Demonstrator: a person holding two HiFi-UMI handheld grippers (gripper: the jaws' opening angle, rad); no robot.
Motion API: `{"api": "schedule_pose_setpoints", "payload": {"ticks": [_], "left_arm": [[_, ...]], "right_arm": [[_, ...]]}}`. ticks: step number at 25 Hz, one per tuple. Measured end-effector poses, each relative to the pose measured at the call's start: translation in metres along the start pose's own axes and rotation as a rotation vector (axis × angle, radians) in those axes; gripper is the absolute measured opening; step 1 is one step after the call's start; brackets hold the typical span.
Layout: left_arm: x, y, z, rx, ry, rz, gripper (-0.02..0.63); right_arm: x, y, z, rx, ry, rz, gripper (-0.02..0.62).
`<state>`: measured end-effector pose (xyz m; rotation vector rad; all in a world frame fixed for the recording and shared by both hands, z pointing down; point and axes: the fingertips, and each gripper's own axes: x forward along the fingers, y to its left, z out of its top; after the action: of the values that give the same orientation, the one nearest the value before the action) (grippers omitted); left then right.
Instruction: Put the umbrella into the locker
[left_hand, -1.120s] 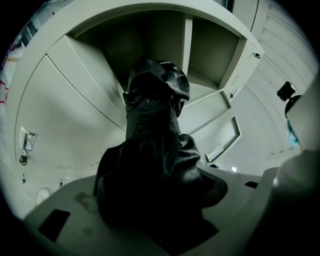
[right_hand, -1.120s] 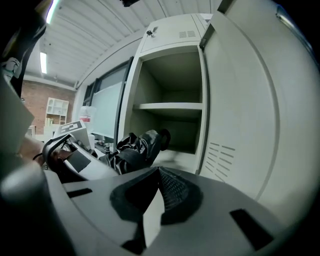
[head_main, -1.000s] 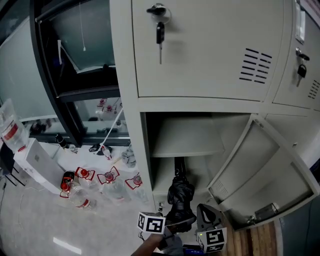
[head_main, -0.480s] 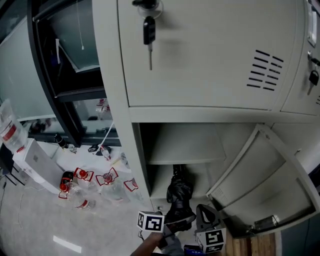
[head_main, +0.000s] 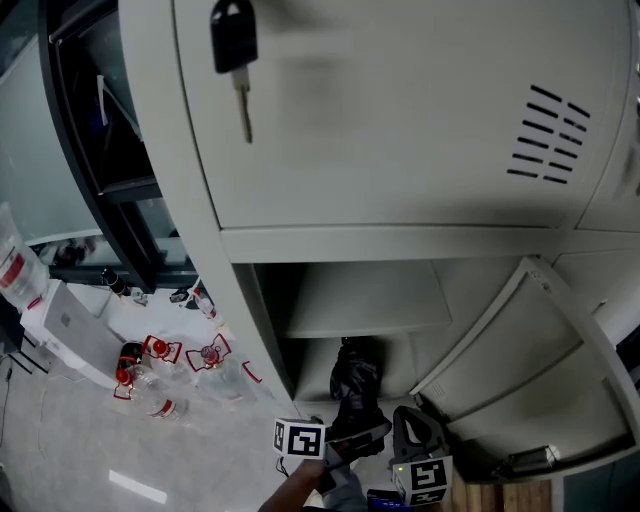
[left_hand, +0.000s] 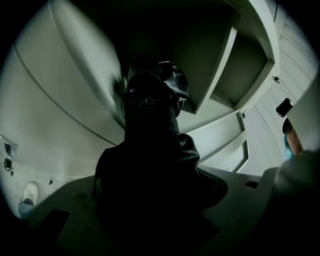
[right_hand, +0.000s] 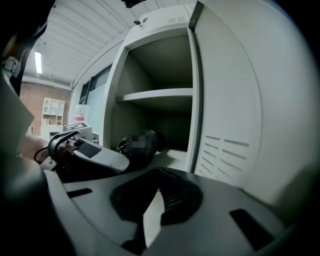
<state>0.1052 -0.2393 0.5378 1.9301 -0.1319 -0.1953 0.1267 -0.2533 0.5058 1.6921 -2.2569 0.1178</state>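
**Grey locker, black umbrella half inside**

Grey steel fills most of the head view: the locker (head_main: 400, 150) stands straight ahead of both grippers, its upper door shut. The lower door (head_main: 520, 350) hangs open, swung out just beyond the right gripper's outer side. Inside the open compartment, a pale shelf (head_main: 360, 300) lies above and ahead of the left gripper.

The folded black umbrella (head_main: 355, 385) is below that shelf. Its long axis runs straight out from the left gripper's jaws into the depth of the compartment. The near end is in the jaws, and the far end points at the back wall, already past the locker's front edge.

The left gripper (head_main: 345, 442) is clamped on the umbrella. In the left gripper view the bunched dark fabric (left_hand: 155, 150) fills the space between the jaws and hides most of them.

The right gripper (head_main: 412, 432) sits just beside the left one, on its right. Its jaws meet at the tips (right_hand: 157, 180) with nothing between them.

From the right gripper view the umbrella (right_hand: 145, 156) shows ahead and to the left, on the compartment floor.

A key (head_main: 233, 40) hangs from the upper door, high above the left gripper. Clear bottles (head_main: 160, 375) lie on the floor well off to the left gripper's left.
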Motion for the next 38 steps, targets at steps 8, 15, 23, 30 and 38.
{"api": "schedule_pose_setpoints", "payload": {"ticks": [8,15,23,30,38], "left_arm": [[0.005,0.004,0.017,-0.036,-0.022,-0.021,0.268],[0.008,0.004,0.023,-0.093,-0.053,-0.073,0.268],[0.007,-0.001,0.03,-0.259,-0.17,-0.18,0.293],[0.004,0.002,0.033,-0.227,-0.19,-0.153,0.339],[-0.004,0.005,0.032,-0.258,-0.226,-0.151,0.344]], "right_arm": [[0.005,-0.002,-0.002,0.024,0.0,-0.002,0.0],[0.009,0.006,-0.001,0.053,-0.004,0.026,0.0],[0.004,0.002,0.004,0.119,-0.026,0.032,0.0],[-0.002,0.005,0.003,0.117,-0.028,0.036,0.0],[-0.012,0.01,0.002,0.116,-0.036,0.031,0.0]]}}
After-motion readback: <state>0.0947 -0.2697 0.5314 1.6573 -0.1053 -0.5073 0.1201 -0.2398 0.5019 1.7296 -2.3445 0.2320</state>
